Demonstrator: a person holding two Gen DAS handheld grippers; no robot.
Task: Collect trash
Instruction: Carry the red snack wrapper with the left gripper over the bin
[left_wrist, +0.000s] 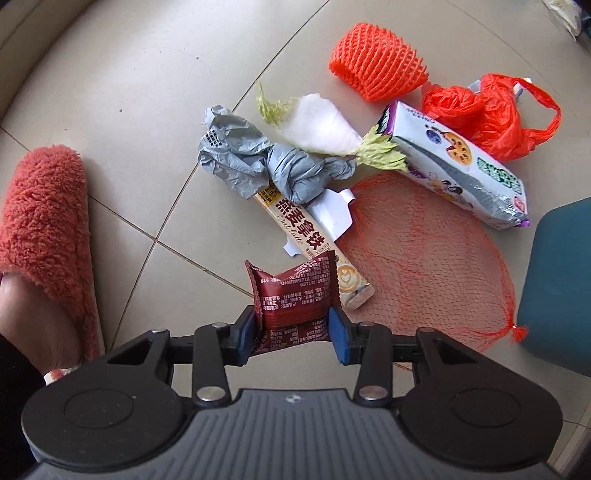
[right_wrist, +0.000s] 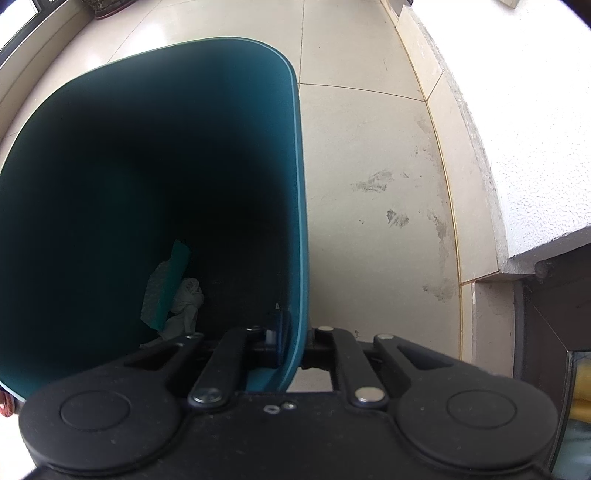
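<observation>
My left tool (left_wrist: 293, 328) is clamped on a dark red snack wrapper (left_wrist: 293, 295), its blue pads (left_wrist: 339, 338) pressing both sides of the packet. Just beyond it on the floor (left_wrist: 147, 92) lies an oat latte sachet (left_wrist: 314, 245), its far end tucked under a crumpled grey bag (left_wrist: 266, 162). A white radish piece (left_wrist: 317, 123) with green leaves rests against that bag. To the right spreads a flat red mesh net (left_wrist: 432, 266), with a printed carton (left_wrist: 461, 162) beside it, then a red plastic bag (left_wrist: 491, 114) and an orange foam net (left_wrist: 376, 59). An orange slipper (left_wrist: 44, 218) is at left. My right tool (right_wrist: 291, 341) is pinched shut on the rim of the teal bin (right_wrist: 301, 206), which holds crumpled scraps (right_wrist: 173, 291) at its bottom.
</observation>
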